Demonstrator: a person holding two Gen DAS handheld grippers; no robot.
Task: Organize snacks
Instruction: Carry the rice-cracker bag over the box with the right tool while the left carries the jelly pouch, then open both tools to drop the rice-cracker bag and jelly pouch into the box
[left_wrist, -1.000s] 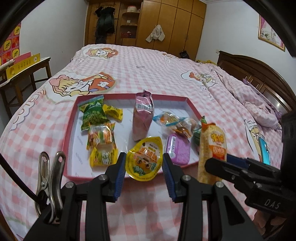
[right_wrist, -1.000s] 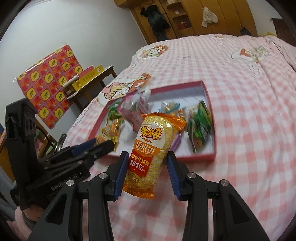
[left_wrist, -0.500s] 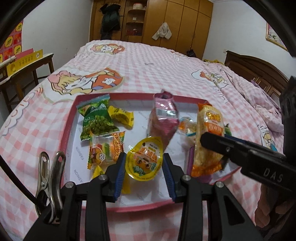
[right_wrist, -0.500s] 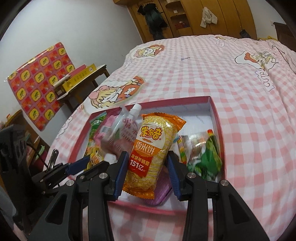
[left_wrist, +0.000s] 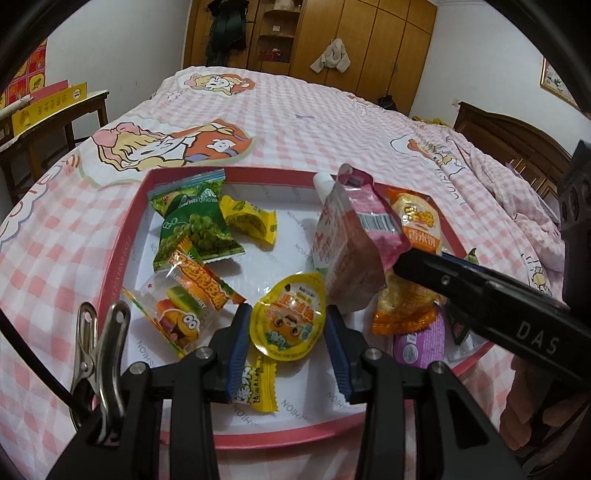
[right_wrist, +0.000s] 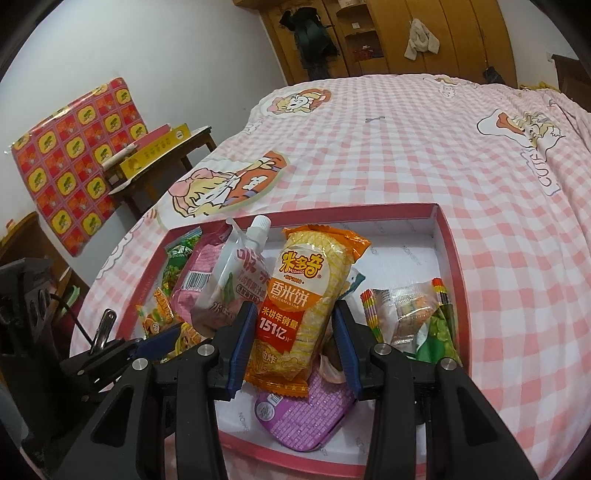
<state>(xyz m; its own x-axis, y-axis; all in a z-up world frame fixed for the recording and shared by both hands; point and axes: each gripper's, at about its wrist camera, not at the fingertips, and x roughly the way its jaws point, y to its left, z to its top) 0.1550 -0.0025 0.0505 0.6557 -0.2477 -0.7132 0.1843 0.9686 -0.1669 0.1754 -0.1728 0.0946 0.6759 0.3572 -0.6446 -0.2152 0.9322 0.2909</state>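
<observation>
A shallow red-rimmed tray (left_wrist: 122, 254) with a white floor lies on the bed and holds several snacks; it also shows in the right wrist view (right_wrist: 452, 243). My left gripper (left_wrist: 287, 332) is shut on a yellow jelly cup (left_wrist: 288, 321), held over the tray's front. My right gripper (right_wrist: 293, 334) is shut on an orange rice cracker pack (right_wrist: 310, 295), held over the tray's right part; this pack also shows in the left wrist view (left_wrist: 415, 229). A pink pouch (left_wrist: 356, 247) stands upright between the two held snacks.
In the tray lie a green pea bag (left_wrist: 192, 225), a yellow candy (left_wrist: 249, 221), a burger gummy pack (left_wrist: 181, 306), a purple packet (right_wrist: 306, 413) and a clear pack with striped edges (right_wrist: 404, 314). A wooden side table (right_wrist: 162, 162) stands left of the bed. Wardrobes line the far wall.
Both grippers have moved forward over the tray with their snacks still held. The orange pack now hangs inside the tray's right part, beside the pink pouch.
</observation>
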